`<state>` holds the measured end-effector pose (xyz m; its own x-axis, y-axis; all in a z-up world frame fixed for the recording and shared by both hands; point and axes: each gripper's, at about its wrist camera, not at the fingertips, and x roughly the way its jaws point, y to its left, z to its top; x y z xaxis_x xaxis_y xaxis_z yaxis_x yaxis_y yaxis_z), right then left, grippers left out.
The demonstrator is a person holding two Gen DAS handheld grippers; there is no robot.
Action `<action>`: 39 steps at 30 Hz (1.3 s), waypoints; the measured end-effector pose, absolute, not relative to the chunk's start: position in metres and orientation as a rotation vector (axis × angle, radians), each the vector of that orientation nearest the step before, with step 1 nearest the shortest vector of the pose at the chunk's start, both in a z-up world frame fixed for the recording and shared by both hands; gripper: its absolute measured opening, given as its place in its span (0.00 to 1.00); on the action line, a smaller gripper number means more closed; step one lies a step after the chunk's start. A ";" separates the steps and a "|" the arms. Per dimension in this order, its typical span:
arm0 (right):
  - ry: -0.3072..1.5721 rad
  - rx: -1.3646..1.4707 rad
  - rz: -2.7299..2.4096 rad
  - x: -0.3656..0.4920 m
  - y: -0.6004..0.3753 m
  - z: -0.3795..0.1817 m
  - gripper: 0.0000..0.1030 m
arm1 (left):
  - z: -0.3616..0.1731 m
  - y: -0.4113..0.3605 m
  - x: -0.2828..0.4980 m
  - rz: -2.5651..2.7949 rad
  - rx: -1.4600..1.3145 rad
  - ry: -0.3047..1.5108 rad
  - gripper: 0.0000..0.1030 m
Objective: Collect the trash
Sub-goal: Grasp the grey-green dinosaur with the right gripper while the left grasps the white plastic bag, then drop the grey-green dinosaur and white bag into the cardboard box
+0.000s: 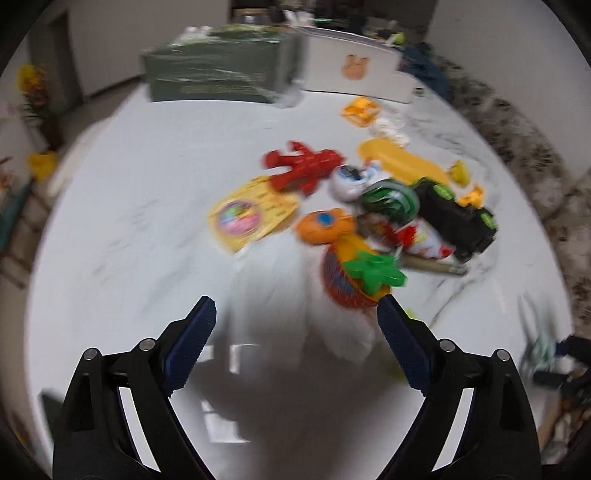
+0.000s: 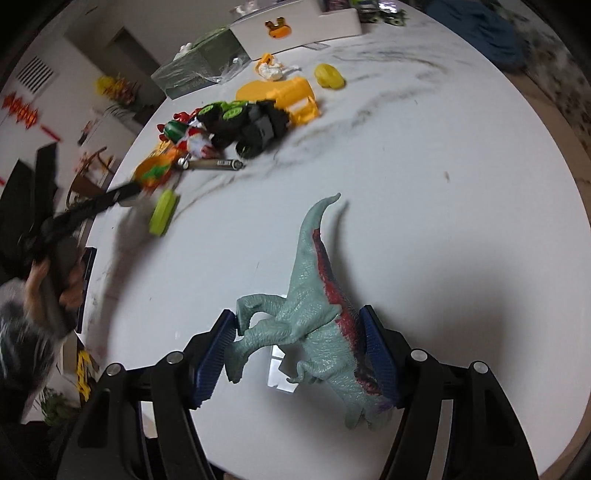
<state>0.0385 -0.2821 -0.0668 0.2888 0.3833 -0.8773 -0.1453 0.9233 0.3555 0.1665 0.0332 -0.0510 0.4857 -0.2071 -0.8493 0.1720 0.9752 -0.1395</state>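
My right gripper (image 2: pixel 299 328) is shut on a grey-green toy dinosaur (image 2: pixel 314 317) with a red back stripe, held over the white marble table (image 2: pixel 443 229), tail pointing away. My left gripper (image 1: pixel 295 317) is open and empty above the table (image 1: pixel 129 221), just short of an orange and green toy (image 1: pixel 354 273). The left view is motion-blurred. The left gripper also shows in the right wrist view (image 2: pixel 110 195) at the left, near the clutter. Crumpled wrappers (image 1: pixel 424 236) lie within a pile of toys; white crumpled paper (image 2: pixel 271 70) lies further back.
The pile holds a red toy (image 1: pixel 303 168), a yellow card (image 1: pixel 251 214), a black and green toy truck (image 2: pixel 243 122), a yellow case (image 2: pixel 291 96), a metal tube (image 2: pixel 212 164) and a green wheel (image 2: pixel 162 214). A green box (image 1: pixel 218 70) and white box (image 2: pixel 295 26) stand behind.
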 end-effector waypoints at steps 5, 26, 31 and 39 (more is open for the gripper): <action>1.227 0.262 0.300 0.030 -0.276 -0.065 0.65 | -0.063 0.022 0.157 -0.328 0.029 1.057 0.31; 1.140 0.059 0.813 -0.039 -0.227 0.016 0.65 | 0.079 -0.003 -0.074 -0.485 0.159 0.886 0.30; 1.239 -0.108 1.014 -0.086 -0.206 -0.019 0.65 | 0.009 -0.024 -0.114 -0.510 0.234 1.105 0.31; 1.322 -0.266 1.030 -0.114 -0.167 -0.090 0.67 | -0.107 -0.031 -0.128 -0.417 0.303 1.330 0.76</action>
